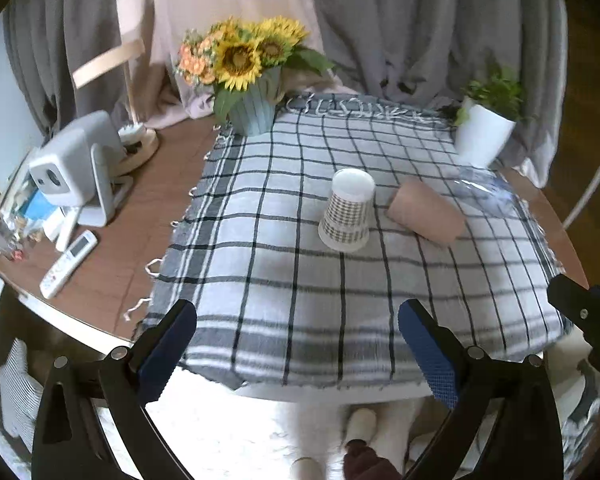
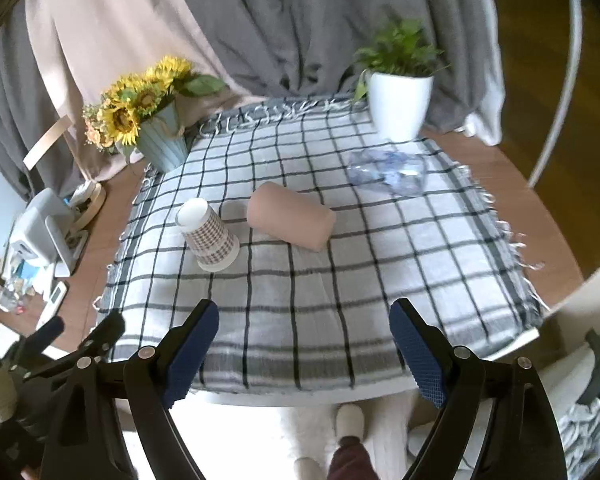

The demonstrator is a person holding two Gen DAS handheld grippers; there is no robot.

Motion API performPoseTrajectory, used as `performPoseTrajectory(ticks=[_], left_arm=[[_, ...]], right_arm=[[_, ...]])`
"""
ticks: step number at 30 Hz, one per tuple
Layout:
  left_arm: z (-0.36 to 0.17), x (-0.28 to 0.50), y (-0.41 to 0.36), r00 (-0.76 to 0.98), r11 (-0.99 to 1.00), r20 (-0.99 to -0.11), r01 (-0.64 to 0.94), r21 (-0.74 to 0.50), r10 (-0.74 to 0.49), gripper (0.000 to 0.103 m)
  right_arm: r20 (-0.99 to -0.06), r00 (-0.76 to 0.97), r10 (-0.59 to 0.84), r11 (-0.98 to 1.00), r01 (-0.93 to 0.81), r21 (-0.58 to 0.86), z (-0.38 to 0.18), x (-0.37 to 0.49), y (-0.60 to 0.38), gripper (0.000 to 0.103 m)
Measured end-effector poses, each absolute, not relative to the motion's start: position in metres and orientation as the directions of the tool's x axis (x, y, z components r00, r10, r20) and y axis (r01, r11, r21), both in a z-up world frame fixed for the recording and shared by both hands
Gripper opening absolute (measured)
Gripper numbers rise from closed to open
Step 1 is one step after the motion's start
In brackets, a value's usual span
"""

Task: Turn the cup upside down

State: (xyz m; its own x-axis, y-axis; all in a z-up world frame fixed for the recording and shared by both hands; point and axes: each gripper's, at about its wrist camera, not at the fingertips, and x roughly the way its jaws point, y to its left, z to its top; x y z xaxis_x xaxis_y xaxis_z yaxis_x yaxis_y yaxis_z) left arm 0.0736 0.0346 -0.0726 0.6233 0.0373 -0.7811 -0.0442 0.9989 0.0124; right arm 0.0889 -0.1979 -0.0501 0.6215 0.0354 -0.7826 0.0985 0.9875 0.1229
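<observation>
A checked paper cup [image 1: 347, 214] stands upside down on the plaid cloth [image 1: 260, 272], its white base up; it also shows in the right wrist view [image 2: 210, 234]. A plain pink cup [image 1: 426, 213] lies on its side just right of it, also seen in the right wrist view [image 2: 292, 221]. My left gripper [image 1: 298, 344] is open and empty over the cloth's near edge, well short of both cups. My right gripper [image 2: 304, 344] is open and empty, also at the near edge; part of it shows in the left wrist view [image 1: 584, 312].
A sunflower pot [image 1: 252, 112] stands at the back left of the cloth, a white plant pot [image 1: 480, 136] at the back right. A crumpled clear plastic piece [image 2: 388, 172] lies near it. A white device [image 1: 76, 160] and a remote [image 1: 69, 258] sit on the brown table [image 1: 112, 272] to the left.
</observation>
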Motion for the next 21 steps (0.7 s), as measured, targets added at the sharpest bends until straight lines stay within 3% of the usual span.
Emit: performPoseTrajectory(ticks=[7,14,21], left_arm=[[-0.033,0.018,0.044,0.693,0.999,-0.721,-0.01,-0.045,-0.026,0.103],[-0.006,-0.022,0.052,0.769,0.998,-0.639,-0.041,-0.049,0.0,0.103],[0.01,-0.052,0.055,0.812,0.995,-0.583,-0.074,-0.062,0.025,0.103]], right_arm=[[-0.723,0.69,0.002,0.986,0.118,0.115,-0.019,0.025,-0.186,0.087],[-0.624,0.781,0.008,0.984,0.104,0.143,0.009,-0.025,-0.18,0.087],[-0.581,0.813,0.026,0.988,0.069,0.141,0.019,-0.052,-0.177,0.087]])
